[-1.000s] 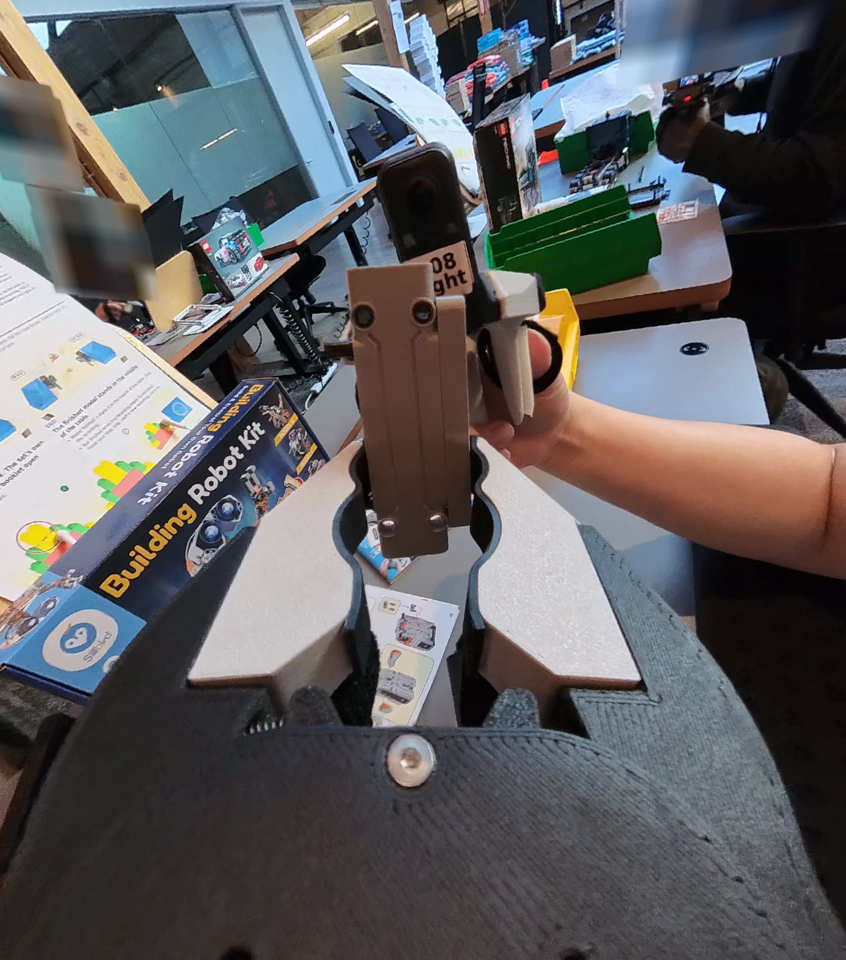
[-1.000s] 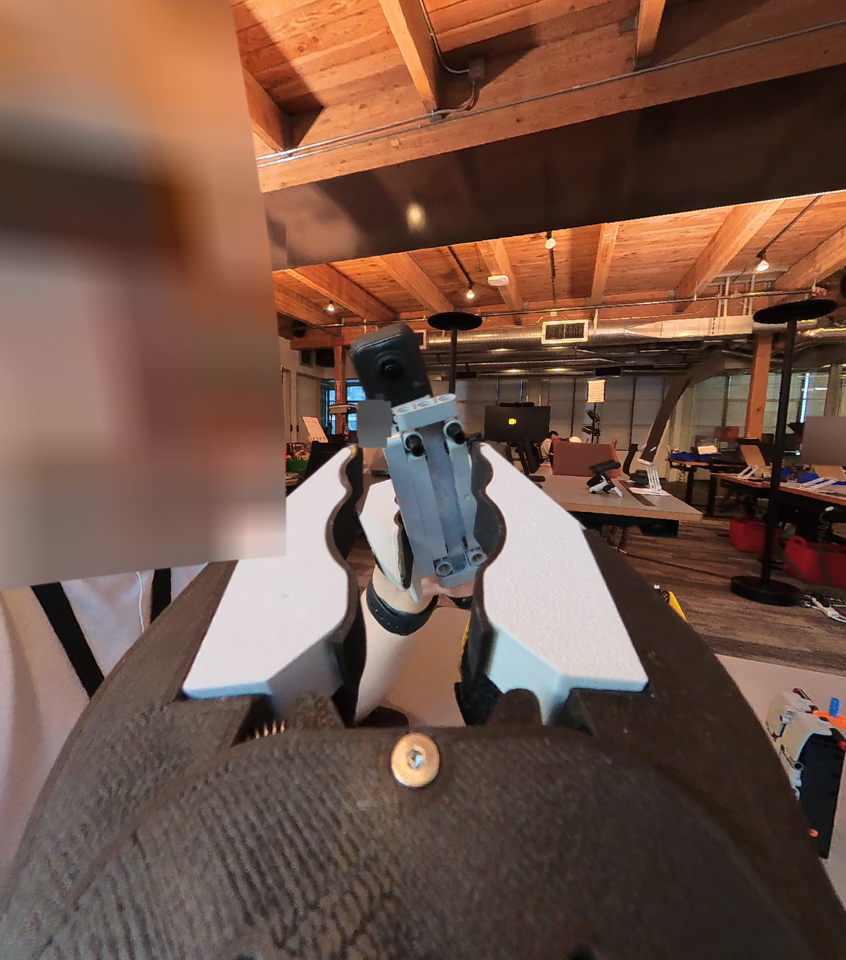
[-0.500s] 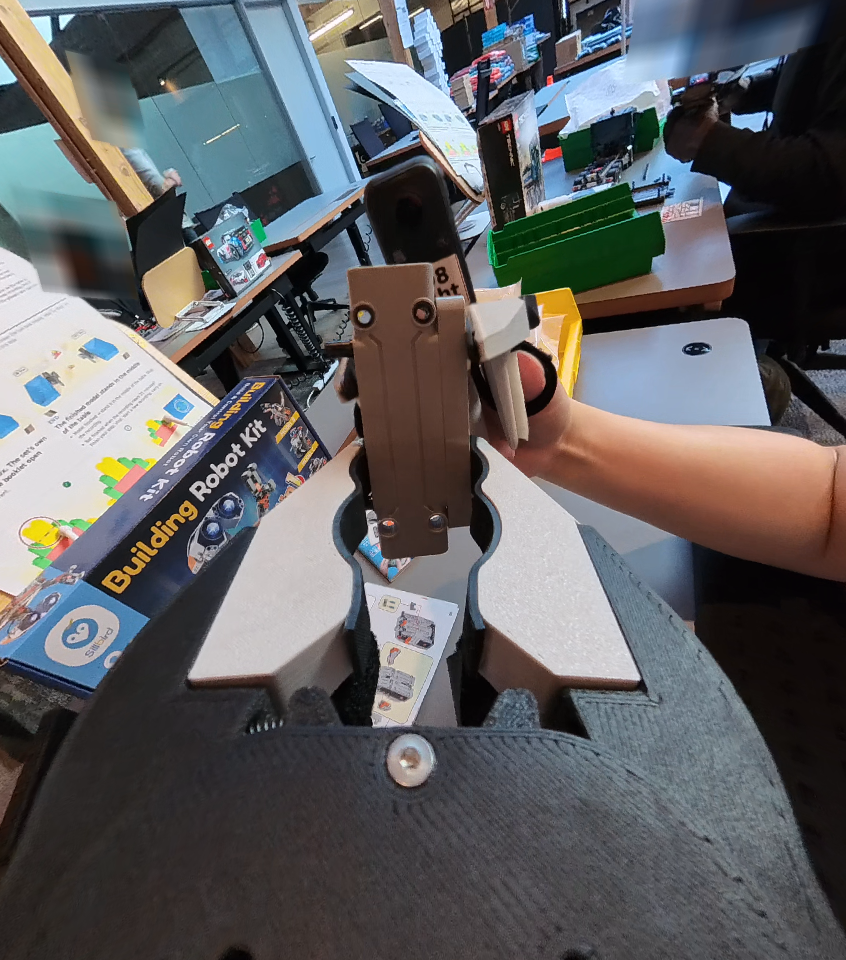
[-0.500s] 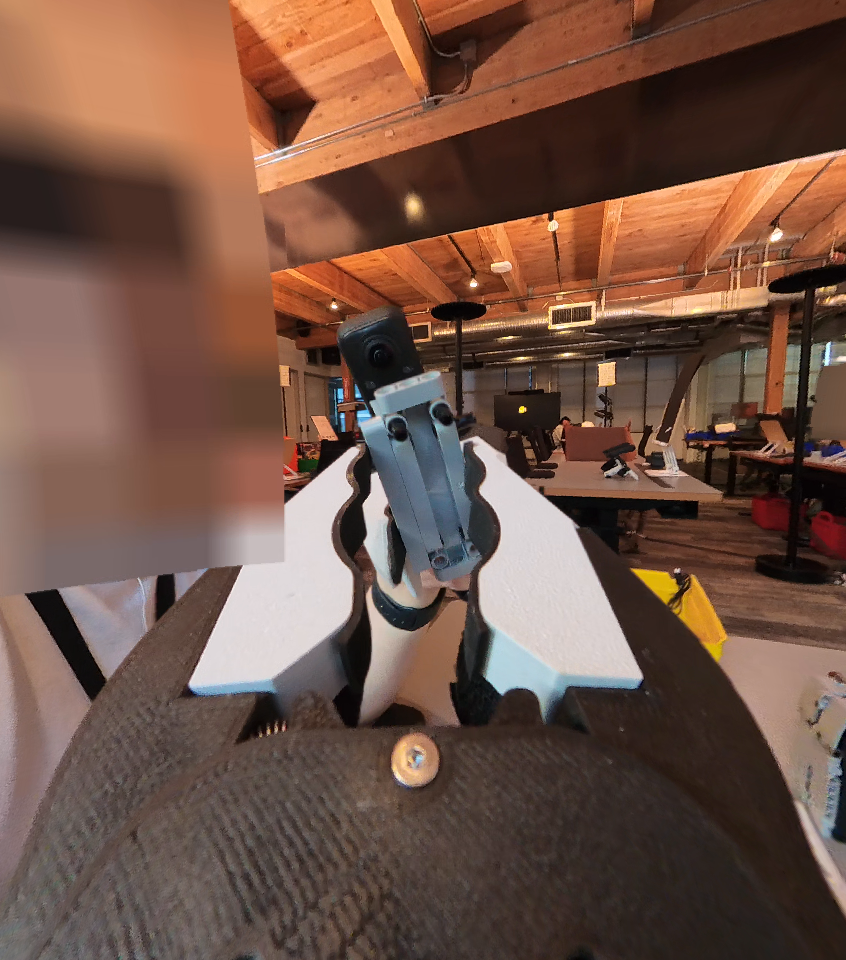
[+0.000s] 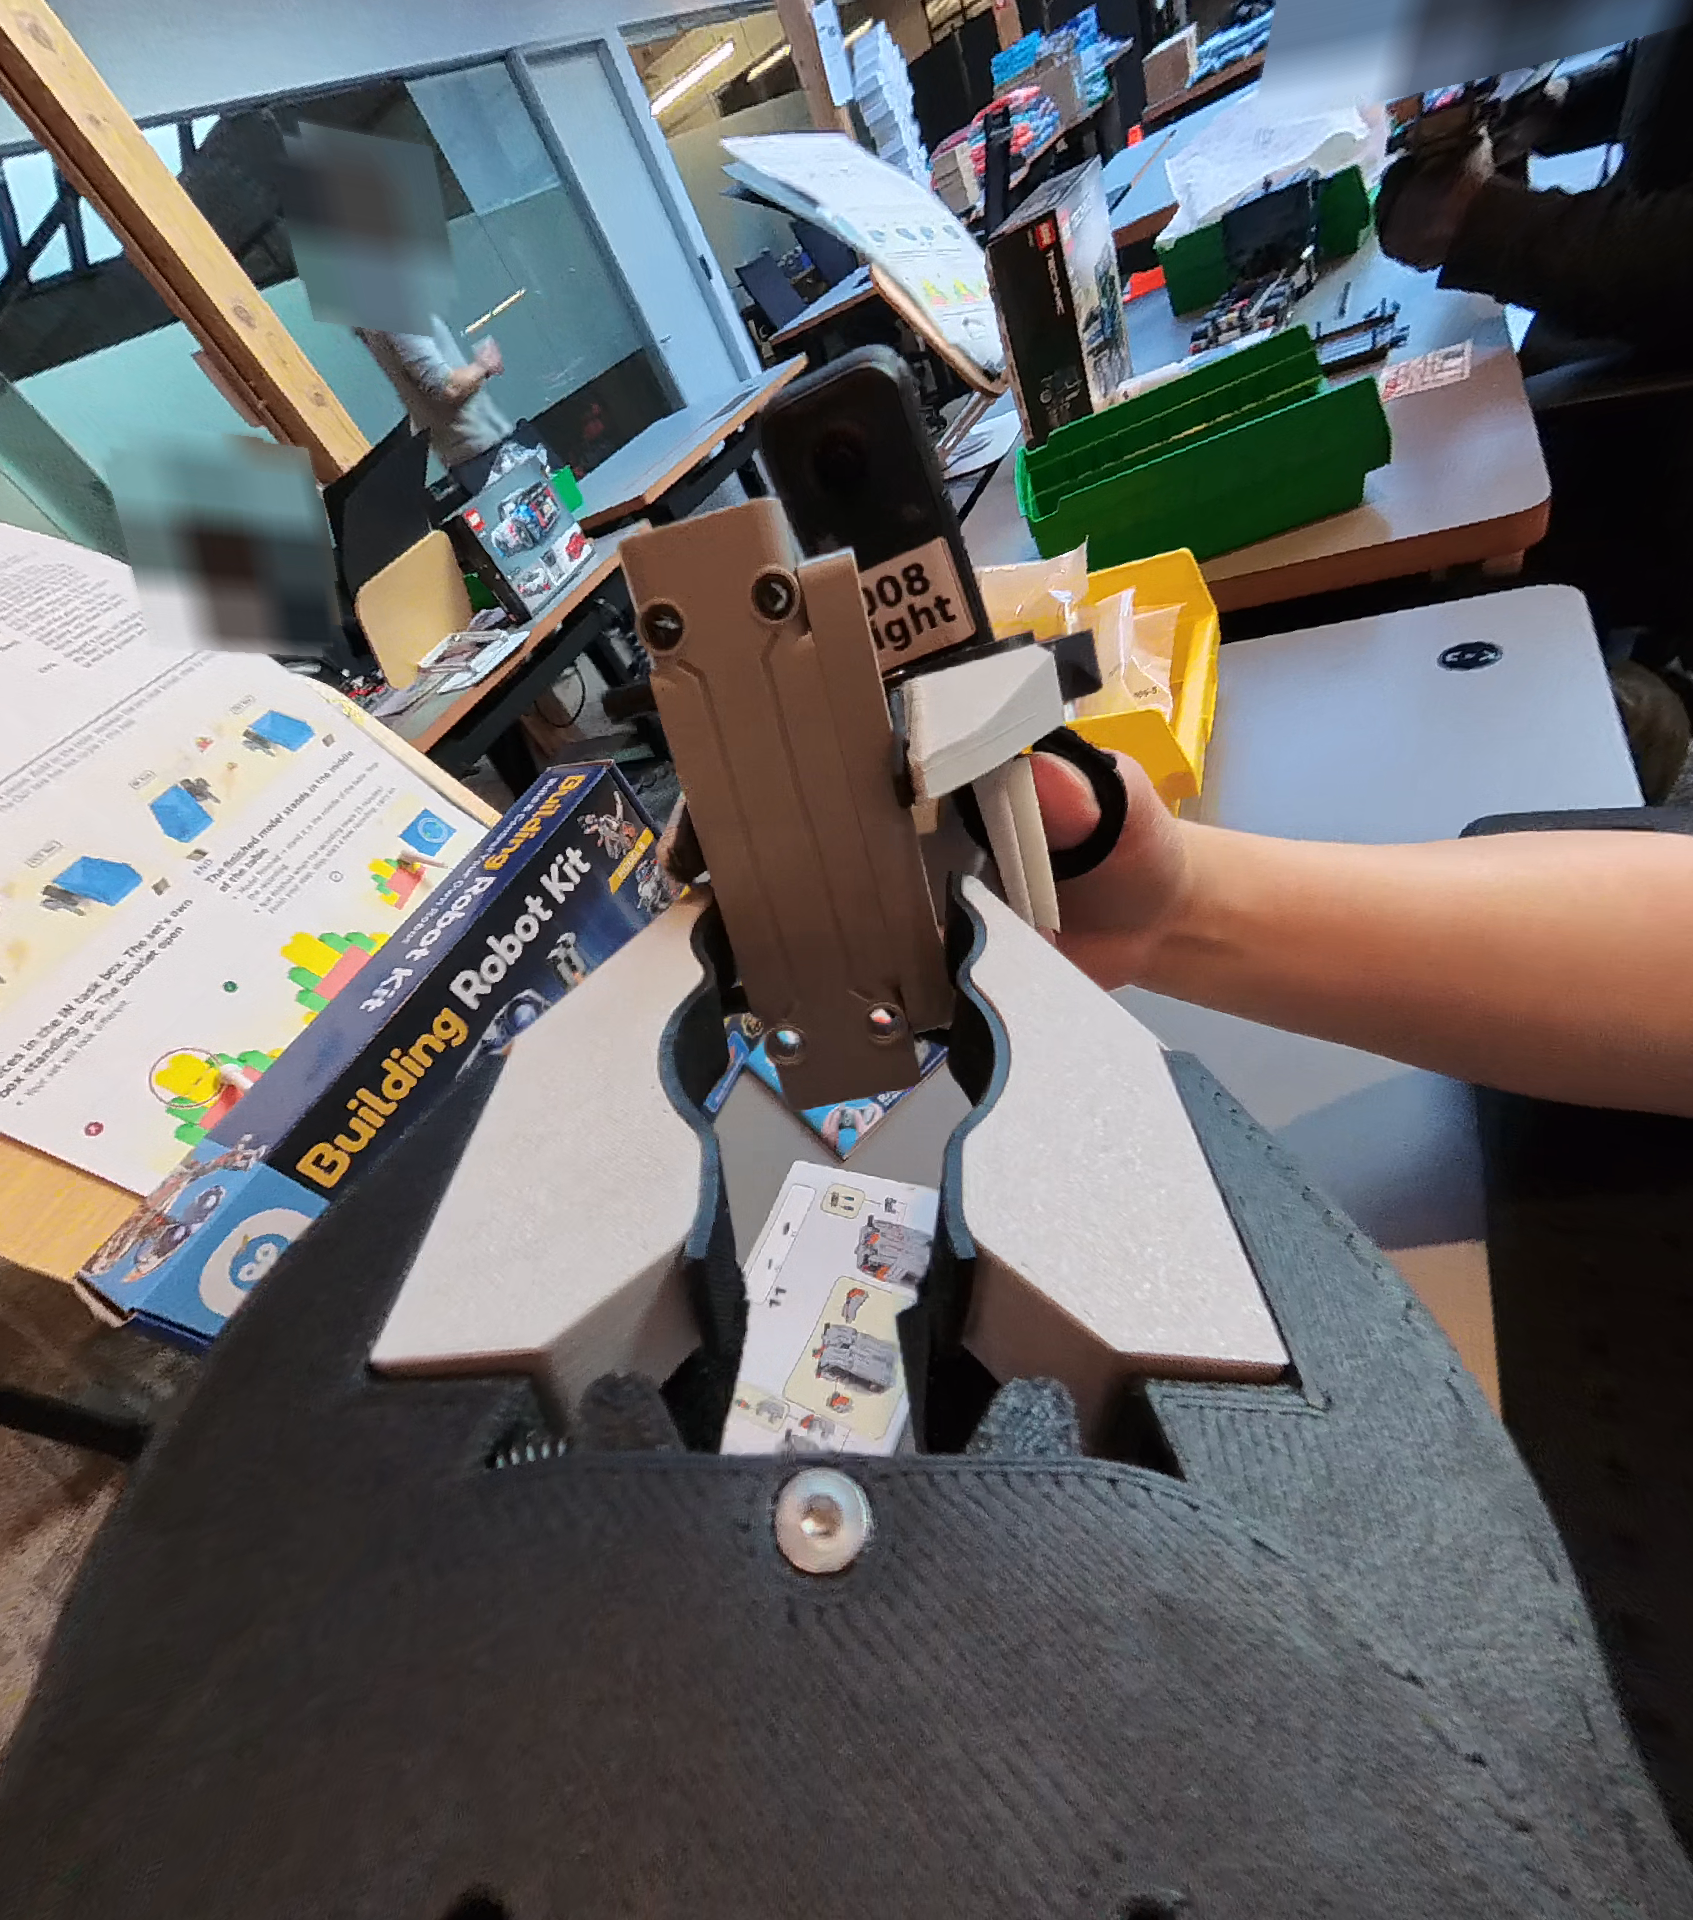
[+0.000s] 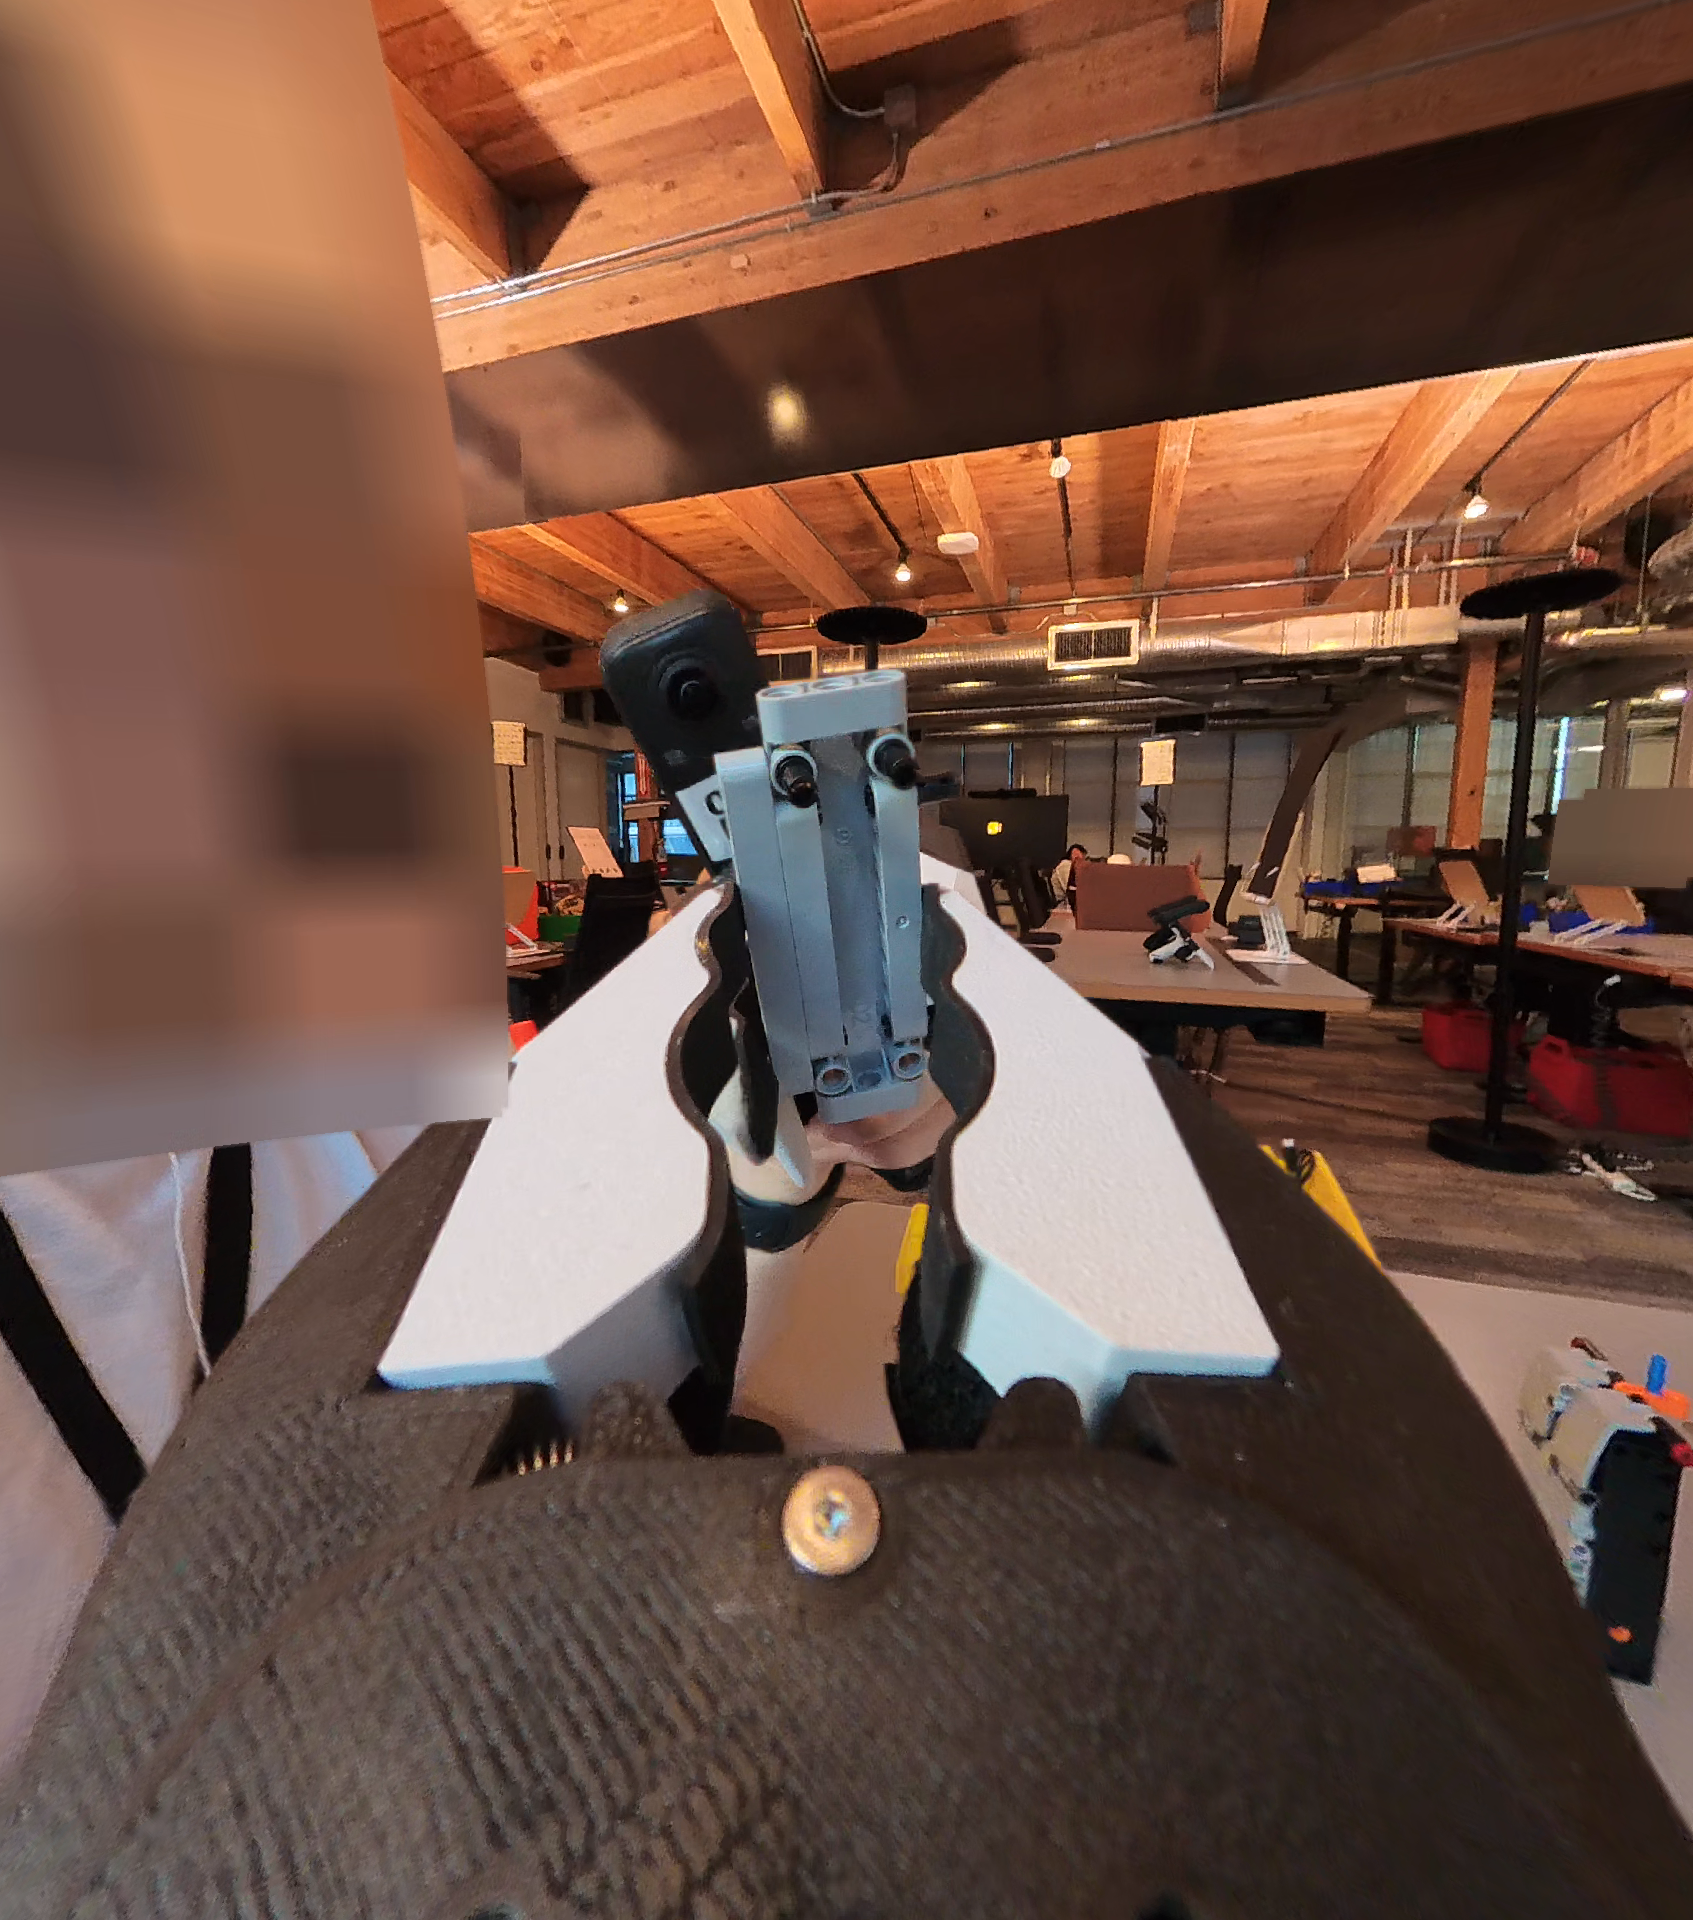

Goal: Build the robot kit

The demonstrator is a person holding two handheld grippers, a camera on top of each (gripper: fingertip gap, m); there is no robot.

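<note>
Tilted since a second ago: one grey brick assembly point(image 5: 790, 800), its top now leaning left in the left wrist view. It is held in the air above the counter point(image 5: 1393, 707).
Tools, two: left tool point(image 5: 831, 997) pinching the assembly's lower end; right tool point(image 6: 826, 966) apparently pinching the same piece from the opposite side.
Hands, one seen: right hand point(image 5: 1112, 883), forearm level, finger through a black ring.
Surroundings: one blue kit box point(image 5: 426, 1029) to the left, one leaflet point(image 5: 842, 1309) below, one yellow bin point(image 5: 1174, 665) behind. The assembly hides much of the right tool.
</note>
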